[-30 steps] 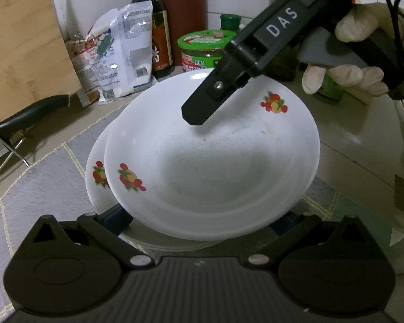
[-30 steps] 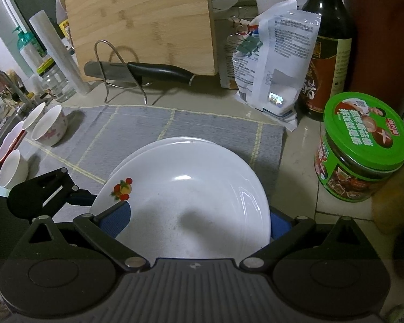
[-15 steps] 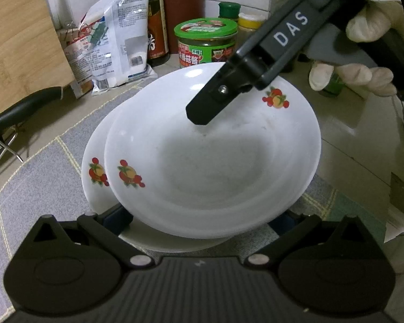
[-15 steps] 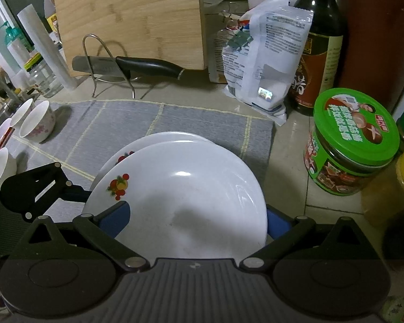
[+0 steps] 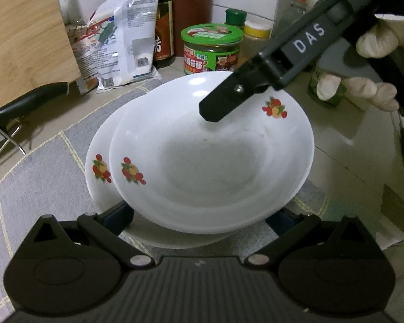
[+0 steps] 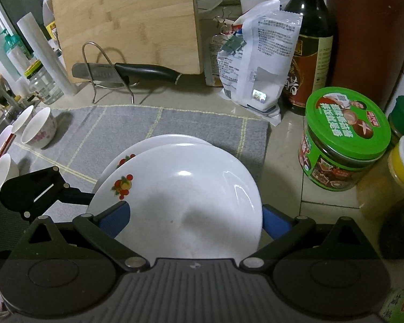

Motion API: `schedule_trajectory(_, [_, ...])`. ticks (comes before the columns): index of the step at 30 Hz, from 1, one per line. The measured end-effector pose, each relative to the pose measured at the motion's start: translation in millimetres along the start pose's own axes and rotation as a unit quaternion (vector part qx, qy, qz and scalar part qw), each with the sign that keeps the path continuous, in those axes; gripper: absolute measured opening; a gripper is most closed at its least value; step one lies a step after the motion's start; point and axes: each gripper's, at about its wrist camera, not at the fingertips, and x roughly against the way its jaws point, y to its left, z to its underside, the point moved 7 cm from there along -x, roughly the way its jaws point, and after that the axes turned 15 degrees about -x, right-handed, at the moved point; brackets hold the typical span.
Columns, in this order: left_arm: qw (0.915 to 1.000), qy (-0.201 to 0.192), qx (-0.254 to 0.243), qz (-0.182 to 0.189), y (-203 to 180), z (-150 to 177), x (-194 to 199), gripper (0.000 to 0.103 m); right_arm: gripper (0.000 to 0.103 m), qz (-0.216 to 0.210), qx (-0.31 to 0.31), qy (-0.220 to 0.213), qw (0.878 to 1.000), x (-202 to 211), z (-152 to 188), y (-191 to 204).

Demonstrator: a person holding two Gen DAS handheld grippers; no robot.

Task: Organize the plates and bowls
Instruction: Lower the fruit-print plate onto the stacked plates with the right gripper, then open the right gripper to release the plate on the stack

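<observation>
— Between my left tongs, what's there?

— Two white plates with fruit prints. My fingers are spread wide, both blue pads tucked under the near edge of the stack. The upper plate sits skewed to the right on the lower plate, which lies on a grey mat. I can't tell whether the pads touch.

— And the right tongs?

— Also wide apart, at the opposite rim of the upper plate. One pad lies over the plate, the other shows beyond its edge, lower. Whether they pinch it, I can't tell. A gloved hand holds that tool.

— Farther out?

— Ahead of the left tongs, a green-lidded jar, a white pouch and a dark bottle. Ahead of the right tongs, a knife on a wire stand against a wooden board; small bowls far left on the mat.
</observation>
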Motion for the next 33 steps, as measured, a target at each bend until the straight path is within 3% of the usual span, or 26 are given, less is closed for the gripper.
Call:
schedule_trajectory(21, [0.9988, 0.014, -0.012, -0.046, -2, 1, 5, 0.103, 0.103, -0.015, 0.000, -0.008, 1.000, 11, 11, 5])
schedule_trajectory(26, [0.9985, 0.007, -0.009, -0.054, -2, 2, 10, 0.102, 0.103, -0.022, 0.002, -0.007, 1.000, 14, 12, 9])
schedule_trajectory(33, [0.9961, -0.021, -0.004, -0.086, -9, 7, 28, 0.102, 0.103, -0.042, 0.010, -0.036, 0.998, 26, 10, 20])
